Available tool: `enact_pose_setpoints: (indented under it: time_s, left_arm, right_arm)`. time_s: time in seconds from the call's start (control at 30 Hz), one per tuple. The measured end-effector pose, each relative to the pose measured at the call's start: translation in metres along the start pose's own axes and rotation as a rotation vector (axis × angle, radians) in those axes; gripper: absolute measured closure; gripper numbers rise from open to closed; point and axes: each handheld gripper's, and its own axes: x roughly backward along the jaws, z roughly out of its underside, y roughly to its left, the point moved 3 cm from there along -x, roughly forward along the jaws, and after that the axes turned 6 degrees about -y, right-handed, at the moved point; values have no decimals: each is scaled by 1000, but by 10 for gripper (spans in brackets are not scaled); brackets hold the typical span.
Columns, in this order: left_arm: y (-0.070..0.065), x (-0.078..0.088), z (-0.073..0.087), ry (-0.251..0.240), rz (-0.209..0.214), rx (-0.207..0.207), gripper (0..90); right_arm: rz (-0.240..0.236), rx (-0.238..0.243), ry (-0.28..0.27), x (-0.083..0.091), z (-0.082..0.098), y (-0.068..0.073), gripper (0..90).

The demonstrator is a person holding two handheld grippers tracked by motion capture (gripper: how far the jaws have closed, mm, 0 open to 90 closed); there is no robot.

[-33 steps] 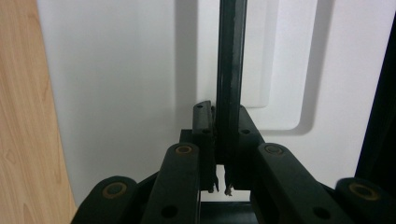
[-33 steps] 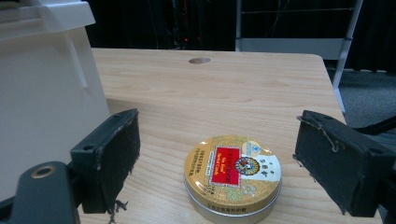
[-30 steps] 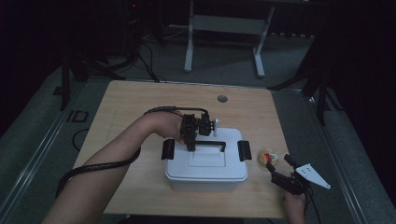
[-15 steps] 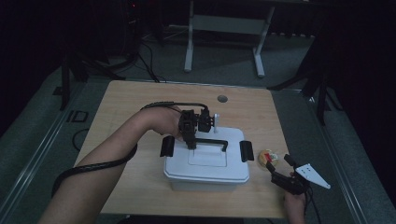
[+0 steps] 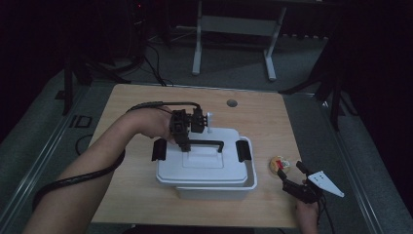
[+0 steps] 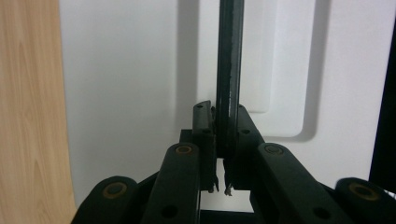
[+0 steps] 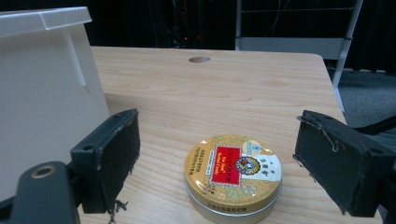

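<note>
White storage box [image 5: 214, 187] at table [image 5: 136, 105] centre, its lid [image 5: 202, 163] raised and shifted off the rim; left gripper [image 5: 184, 142] clamped on the lid's black handle [image 5: 207, 143] at its nine o'clock end; right gripper [image 5: 292, 176] — jaws spread, holding nothing — at four o'clock of the box; round gold tin [image 7: 232, 173] between them, untouched.

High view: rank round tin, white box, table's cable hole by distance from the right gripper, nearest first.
From the right gripper:
1. Round tin, just ahead of it on the table.
2. White box, to its left.
3. Cable hole, near the table's far edge.
</note>
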Motion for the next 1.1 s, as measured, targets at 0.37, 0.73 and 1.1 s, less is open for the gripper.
enact_pose_setpoints:
  time_s: [0.37, 0.73, 1.1]
  left_arm:
    - [2, 19, 59, -6, -30, 103, 837]
    - [-4, 44, 131, -28, -66, 249, 837]
    - [-12, 47, 188, -45, -68, 359, 837]
  right_arm:
    - [5, 8, 9, -1, 0, 1, 137]
    - [9, 13, 17, -2, 1, 1, 137]
    - [13, 19, 18, -2, 1, 2, 137]
